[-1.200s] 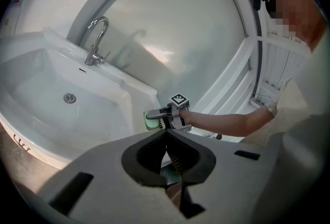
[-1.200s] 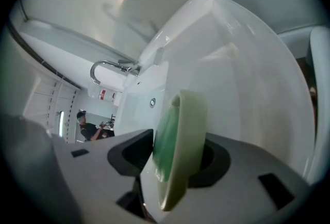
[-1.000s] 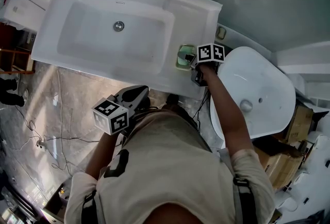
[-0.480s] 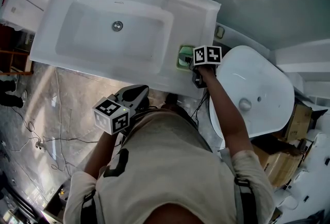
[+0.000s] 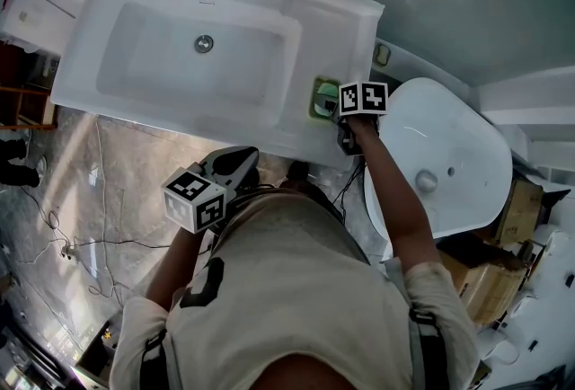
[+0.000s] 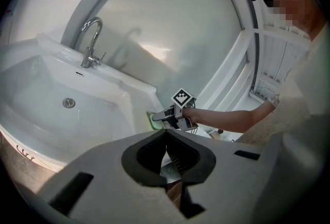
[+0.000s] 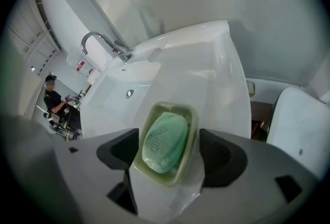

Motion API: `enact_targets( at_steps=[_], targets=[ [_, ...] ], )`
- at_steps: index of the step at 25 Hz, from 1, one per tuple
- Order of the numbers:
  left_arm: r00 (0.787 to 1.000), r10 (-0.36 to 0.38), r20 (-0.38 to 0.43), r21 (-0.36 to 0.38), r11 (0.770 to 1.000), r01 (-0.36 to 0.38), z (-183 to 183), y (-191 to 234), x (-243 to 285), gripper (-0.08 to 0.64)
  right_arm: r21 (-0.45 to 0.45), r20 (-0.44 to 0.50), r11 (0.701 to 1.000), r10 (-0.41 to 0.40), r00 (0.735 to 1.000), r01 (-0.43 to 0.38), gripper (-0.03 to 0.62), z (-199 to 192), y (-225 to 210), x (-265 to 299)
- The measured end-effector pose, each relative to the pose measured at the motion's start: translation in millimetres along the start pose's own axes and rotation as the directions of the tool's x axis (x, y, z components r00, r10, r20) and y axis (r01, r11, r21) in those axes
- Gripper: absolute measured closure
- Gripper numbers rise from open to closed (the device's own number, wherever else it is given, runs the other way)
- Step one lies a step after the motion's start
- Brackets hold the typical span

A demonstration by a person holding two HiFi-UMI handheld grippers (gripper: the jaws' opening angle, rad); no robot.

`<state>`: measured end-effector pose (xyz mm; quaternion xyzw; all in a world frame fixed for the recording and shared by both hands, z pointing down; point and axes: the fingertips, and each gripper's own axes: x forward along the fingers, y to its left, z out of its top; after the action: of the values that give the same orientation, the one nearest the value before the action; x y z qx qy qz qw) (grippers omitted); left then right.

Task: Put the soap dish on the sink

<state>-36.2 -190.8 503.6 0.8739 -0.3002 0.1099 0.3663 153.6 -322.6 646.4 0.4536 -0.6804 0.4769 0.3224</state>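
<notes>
The head view shows the soap dish (image 5: 316,90) set down on the flat ledge of the sink (image 5: 350,29), just beside the basin (image 5: 162,65) on its right in that picture. The right tool (image 5: 334,106) is reached over it from the near side. In the right gripper view the dish is seen lying between the two pads with a green bar of soap (image 7: 165,140) in it. The jaws have just been opening and stand wide, and neither pad is seen to press on the rim, though the gap on each side is narrow. The placing is therefore judged to be done in all but the withdrawal. That step is best done by keeping the jaws fully apart and drawing the tool straight back and up along its own line. In that way no pad is dragged against the rim, and the dish is neither slid toward the front edge of the ledge nor tipped into the basin. A sideways swing should be avoided until both pads are clear of the dish. The soap lies loose and could be jolted out by a knock. The left tool (image 6: 166,140) is held well apart from the sink, its jaws together with nothing between them, and is not needed for this step.
</notes>
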Motion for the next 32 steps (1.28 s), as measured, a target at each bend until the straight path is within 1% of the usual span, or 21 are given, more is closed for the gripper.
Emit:
enact_targets(
  at_steps=[3, 6, 9, 11, 13, 14, 18, 20, 24, 28, 32],
  targets=[
    [1.000, 0.003, 0.004, -0.001, 1.000, -0.003, -0.3, 1.2, 0.1, 0.540, -0.010, 0.005, 1.000, -0.008, 1.000, 0.008, 0.227, 0.3, 0.3, -2.1],
    [1.000, 0.012, 0.009, -0.006, 1.000, -0.012, -1.1, 2.3, -2.6, 0.540, -0.015, 0.016, 1.000, 0.007, 1.000, -0.007, 0.232, -1.0, 5.4, -9.2],
    [1.000, 0.020, 0.013, -0.007, 1.000, -0.019, -1.2, 3.6, -5.6, 0.541, -0.023, 0.005, 1.000, 0.020, 1.000, -0.020, 0.235, -7.1, 11.5, -13.1],
    [1.000, 0.021, 0.015, -0.005, 1.000, -0.021, -0.8, 4.0, -6.3, 0.540, -0.039, -0.001, 0.999, -0.020, 1.000, 0.020, 0.254, -8.9, 8.9, -12.4],
    [1.000, 0.018, 0.015, -0.001, 1.000, -0.018, -0.3, 3.4, -5.8, 0.540, -0.047, -0.002, 0.996, -0.074, 0.997, 0.073, 0.319, -8.6, 3.3, -11.6],
    [1.000, 0.016, 0.015, 0.000, 1.000, -0.016, -0.4, 2.9, -5.4, 0.541, -0.045, 0.000, 0.996, -0.083, 0.997, 0.083, 0.316, -8.4, 1.9, -11.0],
    [1.000, 0.014, 0.014, 0.001, 1.000, -0.014, -1.0, 2.5, -4.4, 0.541, -0.011, 0.011, 0.998, -0.064, 0.998, 0.064, 0.307, -8.7, -0.5, -9.9],
    [1.000, 0.017, 0.016, -0.001, 1.000, -0.017, -0.9, 3.5, -5.9, 0.541, -0.007, 0.025, 0.998, -0.064, 0.998, 0.064, 0.297, -8.4, -0.4, -13.8],
    [0.999, 0.029, 0.021, -0.005, 1.000, -0.029, -0.4, 6.6, -10.6, 0.540, -0.004, 0.041, 0.999, -0.046, 0.998, 0.046, 0.208, -15.8, 6.7, -22.4],
    [0.999, 0.026, 0.021, 0.000, 1.000, -0.026, 1.4, 7.0, -9.9, 0.541, -0.003, 0.012, 0.999, -0.045, 0.999, 0.045, 0.184, -27.7, 9.1, -13.7],
    [1.000, 0.020, 0.021, 0.004, 1.000, -0.020, 4.0, 5.8, -8.2, 0.540, -0.017, -0.002, 0.997, -0.080, 0.997, 0.080, 0.184, -33.2, 8.1, -4.4]
  ],
)
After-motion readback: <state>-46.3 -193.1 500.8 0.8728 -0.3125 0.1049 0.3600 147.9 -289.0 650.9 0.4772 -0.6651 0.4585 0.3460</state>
